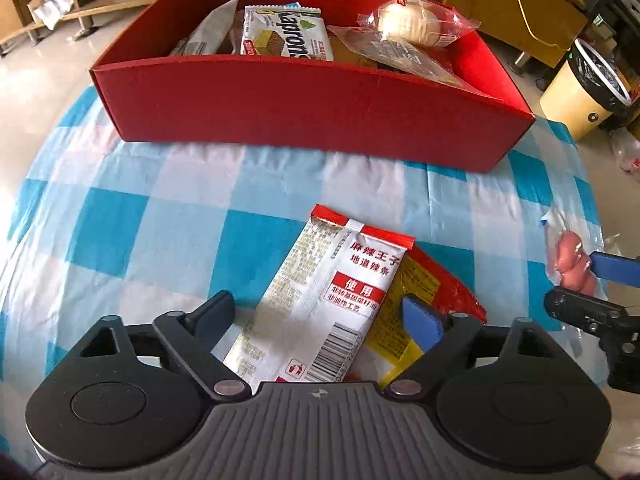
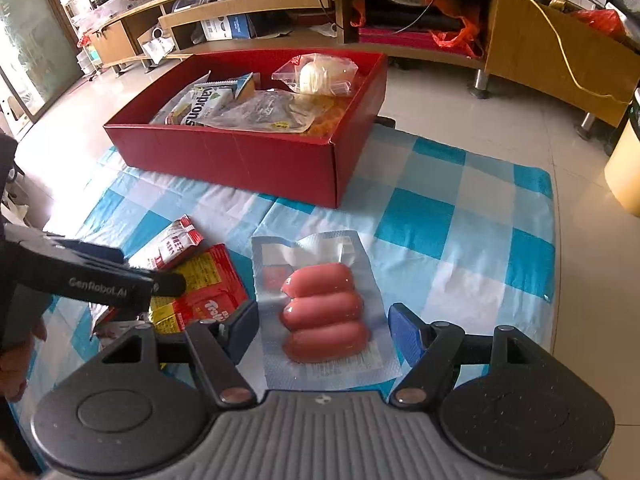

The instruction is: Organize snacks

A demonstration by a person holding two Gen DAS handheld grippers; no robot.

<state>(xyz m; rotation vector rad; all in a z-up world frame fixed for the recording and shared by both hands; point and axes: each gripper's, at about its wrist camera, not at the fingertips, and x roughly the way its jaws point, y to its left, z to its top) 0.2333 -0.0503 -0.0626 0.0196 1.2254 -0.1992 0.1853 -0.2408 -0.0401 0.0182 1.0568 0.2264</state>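
A red box (image 1: 304,108) holding several snack packs stands on the blue-checked cloth; it also shows in the right wrist view (image 2: 240,160). My left gripper (image 1: 320,312) is open, its fingers on either side of a white and red spicy-strip pack (image 1: 332,292) that lies on a red and yellow pack (image 1: 424,280). My right gripper (image 2: 324,324) is open around a clear pack of three pink sausages (image 2: 324,308) lying flat on the cloth. The sausage pack (image 1: 568,260) and the right gripper's fingers (image 1: 612,268) show at the left view's right edge.
The checked cloth (image 2: 440,208) covers a low surface with edges at right and far side. A yellow bin (image 1: 580,92) stands on the floor to the right. A wooden TV cabinet (image 2: 520,40) runs behind the box. The left gripper (image 2: 100,276) enters the right view at left.
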